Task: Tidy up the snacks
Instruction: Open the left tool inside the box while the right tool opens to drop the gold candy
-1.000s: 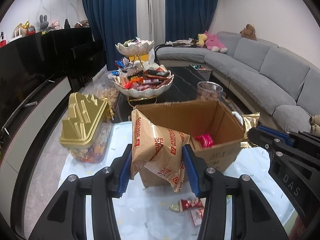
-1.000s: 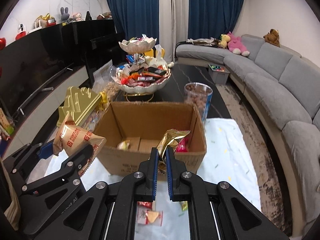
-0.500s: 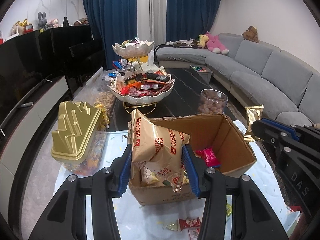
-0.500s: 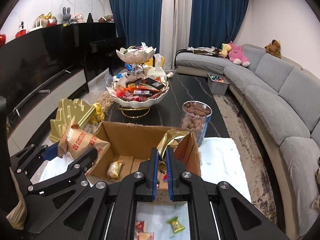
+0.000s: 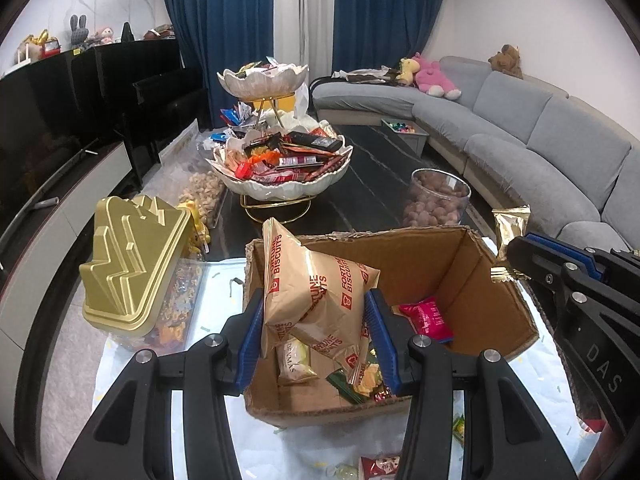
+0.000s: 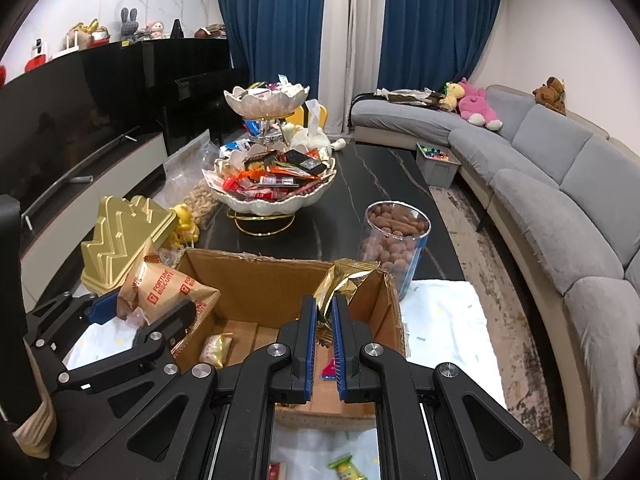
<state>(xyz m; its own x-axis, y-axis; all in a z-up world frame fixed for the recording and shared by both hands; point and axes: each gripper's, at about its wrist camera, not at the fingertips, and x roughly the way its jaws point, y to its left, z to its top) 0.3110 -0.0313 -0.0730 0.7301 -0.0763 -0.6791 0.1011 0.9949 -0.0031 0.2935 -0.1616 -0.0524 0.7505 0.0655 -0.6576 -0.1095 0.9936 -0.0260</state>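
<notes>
My left gripper (image 5: 315, 312) is shut on a tan Fortune Biscuits bag (image 5: 316, 284) and holds it over the left part of the open cardboard box (image 5: 424, 260). The bag also shows in the right wrist view (image 6: 164, 286). My right gripper (image 6: 324, 312) is shut on a small gold packet (image 6: 340, 280) above the box's right side (image 6: 384, 300); that packet shows in the left wrist view (image 5: 509, 226). Inside the box lie a pink packet (image 5: 426, 318), a pale packet (image 5: 294, 364) and other wrappers.
A gold-lidded candy jar (image 5: 132, 264) stands left of the box. A two-tier shell bowl of snacks (image 5: 284, 160) and a clear jar of brown snacks (image 6: 394, 240) stand behind it on the dark table. Loose candies (image 5: 378, 466) lie on the white cloth in front.
Both grippers have risen and moved forward with their packets, so the views now look down into the box. The bag and the gold packet now hang over the opening.
</notes>
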